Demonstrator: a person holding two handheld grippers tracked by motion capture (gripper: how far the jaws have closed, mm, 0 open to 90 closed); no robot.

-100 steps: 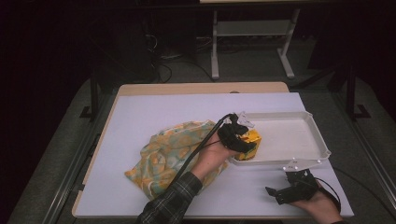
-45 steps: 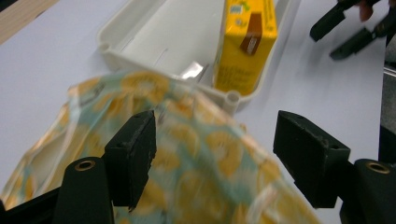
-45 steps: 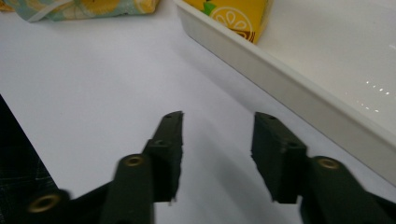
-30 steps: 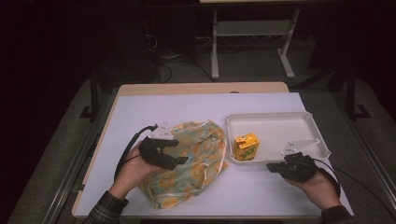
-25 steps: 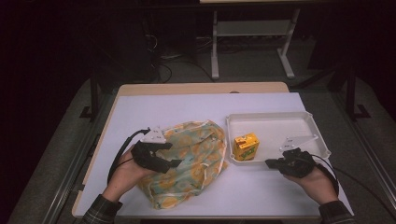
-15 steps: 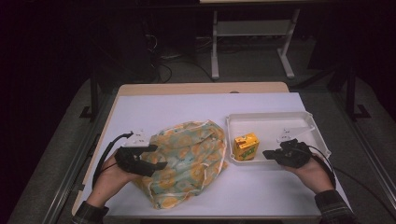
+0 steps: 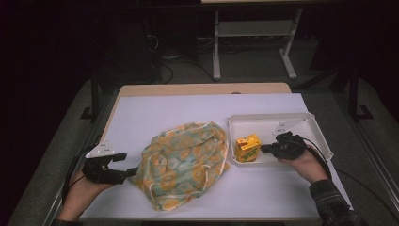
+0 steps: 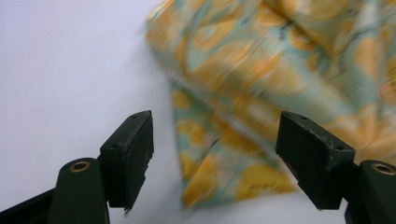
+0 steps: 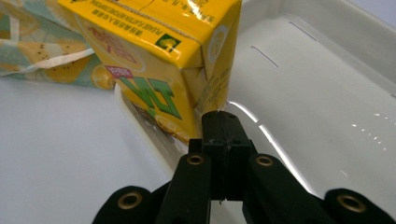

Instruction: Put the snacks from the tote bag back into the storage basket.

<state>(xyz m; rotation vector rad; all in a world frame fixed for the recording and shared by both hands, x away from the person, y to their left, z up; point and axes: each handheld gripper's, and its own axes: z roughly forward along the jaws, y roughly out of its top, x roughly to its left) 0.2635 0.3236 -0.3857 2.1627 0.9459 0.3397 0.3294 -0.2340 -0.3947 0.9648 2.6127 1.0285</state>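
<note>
Carton (image 7: 247, 148) already sits in tray (image 7: 282, 123). My right gripper (image 7: 266, 149) jaws closed beside it, empty; left gripper (image 7: 126, 165) jaws wide at cloth (image 7: 186, 165) corner, ungrasped.

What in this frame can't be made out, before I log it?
- Patterned bag: blurred in the left gripper view, so its print and folds are unclear; anything inside is hidden by the cloth.
- Yellow carton: its top is cut off by the right gripper view's edge, and the small print is too fine to read.
- Right gripper: jaws closed, but contact with the carton or white tray can't be judged.
</note>
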